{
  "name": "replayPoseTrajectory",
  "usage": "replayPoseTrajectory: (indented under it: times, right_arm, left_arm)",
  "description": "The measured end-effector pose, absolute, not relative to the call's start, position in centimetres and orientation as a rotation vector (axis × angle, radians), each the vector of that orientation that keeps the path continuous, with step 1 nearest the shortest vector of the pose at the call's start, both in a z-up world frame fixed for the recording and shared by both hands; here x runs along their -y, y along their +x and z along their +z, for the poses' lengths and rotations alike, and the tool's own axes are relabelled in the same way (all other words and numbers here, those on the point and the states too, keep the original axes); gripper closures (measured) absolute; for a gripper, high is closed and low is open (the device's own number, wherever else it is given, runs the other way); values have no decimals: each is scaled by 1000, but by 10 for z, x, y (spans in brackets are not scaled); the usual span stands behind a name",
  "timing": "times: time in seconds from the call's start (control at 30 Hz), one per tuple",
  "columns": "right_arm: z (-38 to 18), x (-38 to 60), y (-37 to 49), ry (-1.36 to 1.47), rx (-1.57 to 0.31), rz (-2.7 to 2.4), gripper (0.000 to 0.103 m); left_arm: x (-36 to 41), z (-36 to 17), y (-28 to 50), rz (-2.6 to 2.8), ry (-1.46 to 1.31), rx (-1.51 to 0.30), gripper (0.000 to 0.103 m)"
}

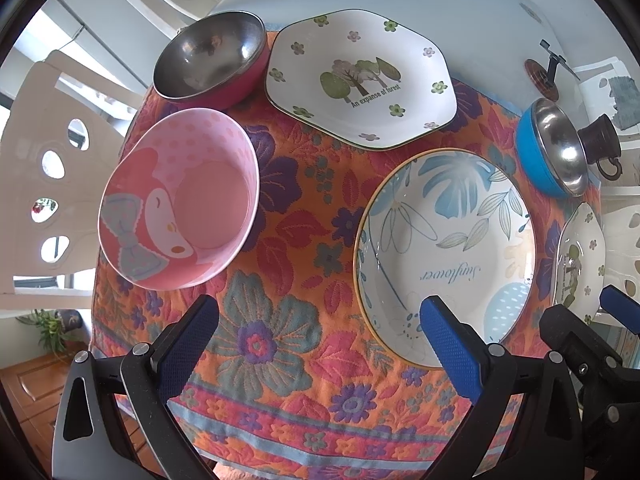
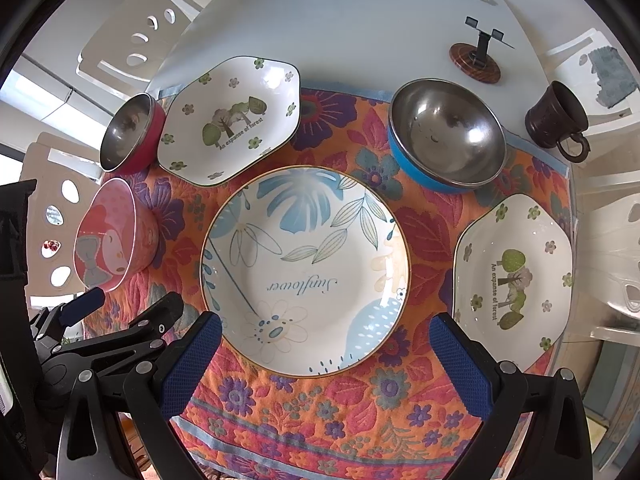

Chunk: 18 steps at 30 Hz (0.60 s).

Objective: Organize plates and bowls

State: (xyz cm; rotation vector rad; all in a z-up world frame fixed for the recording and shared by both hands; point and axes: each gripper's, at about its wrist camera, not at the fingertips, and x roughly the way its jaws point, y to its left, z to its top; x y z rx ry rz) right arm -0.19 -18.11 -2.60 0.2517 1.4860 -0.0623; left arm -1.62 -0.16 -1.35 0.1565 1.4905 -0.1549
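The round plate [image 2: 306,272] lying straight ahead of the right gripper [image 2: 325,344] reads "Sunflower" in blue script, upside down from this side, among blue leaves and pale flowers; nothing lies in it. Both hexagonal plates carry the line "An expanse of forest" under a cluster of trees: the far hexagonal plate [image 2: 230,120] sits beyond and to the left of the round one, the near hexagonal plate [image 2: 514,280] just to the right of the right gripper's right finger, its text running sideways. Both are bare.

Ahead and to the left of the left gripper [image 1: 320,330] stands the pink cartoon bowl [image 1: 180,200], printed with a character wearing a grey bow, empty inside. Beyond it, touching the far hexagonal plate's edge, is the red-sided steel bowl [image 1: 210,58], empty. The blue-sided steel bowl [image 2: 446,136] lies ahead and to the right of the right gripper, also empty, near a dark brown mug [image 2: 558,120] that stands on the white table [image 2: 340,32] just off the floral cloth [image 2: 320,412].

Both grippers hover over the cloth's near edge with jaws spread wide, grasping nothing.
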Motion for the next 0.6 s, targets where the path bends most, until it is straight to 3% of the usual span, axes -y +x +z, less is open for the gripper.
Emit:
replayPoseTrajectory:
  times: [0.33,0.6]
  right_arm:
    - [-26,194,-5,319,-1459,-53,0]
    - [-52,230,7,554,-1398,10,0]
  left_arm:
    - [1,-20,-25,-155,152,-1499,2]
    - [15,-43,-43,-191,154,-1528,2]
